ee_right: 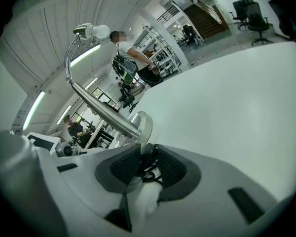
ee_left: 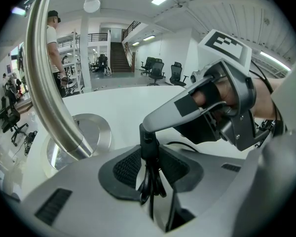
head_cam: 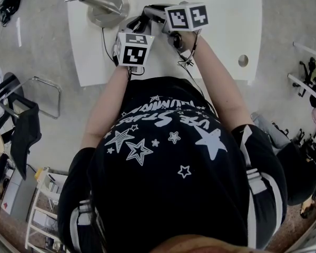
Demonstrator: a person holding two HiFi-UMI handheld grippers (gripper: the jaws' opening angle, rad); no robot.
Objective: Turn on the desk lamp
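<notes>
The white counter (head_cam: 226,15) fills the far part of the head view. The lamp (head_cam: 109,7) stands at its far left, a round metal base with a curved arm rising to a bulb (ee_right: 101,31) that shows no clear glow, so the task looks not yet done. A black cord (head_cam: 103,41) runs from the base toward the near edge.

The step in hand seems to be working the switch (ee_left: 148,147) on that cord. To do it well, one gripper should hold the cord steady while the other squeezes the switch square across its button. The squeeze should be straight, with no twist, so the small body does not roll out from between the pads. The bulb is the thing to watch for the result.

The left gripper (ee_left: 148,167) is about half open, its black pads pinching the cord and the switch's lower end from both sides, just right of the base. The right gripper (ee_right: 145,167) comes in from the right, also about half open. The rounded black switch (ee_right: 147,156) sits between its pads, which appear to press on it from either side. In the left gripper view one grey finger of the right gripper rests on top of the switch.
</notes>
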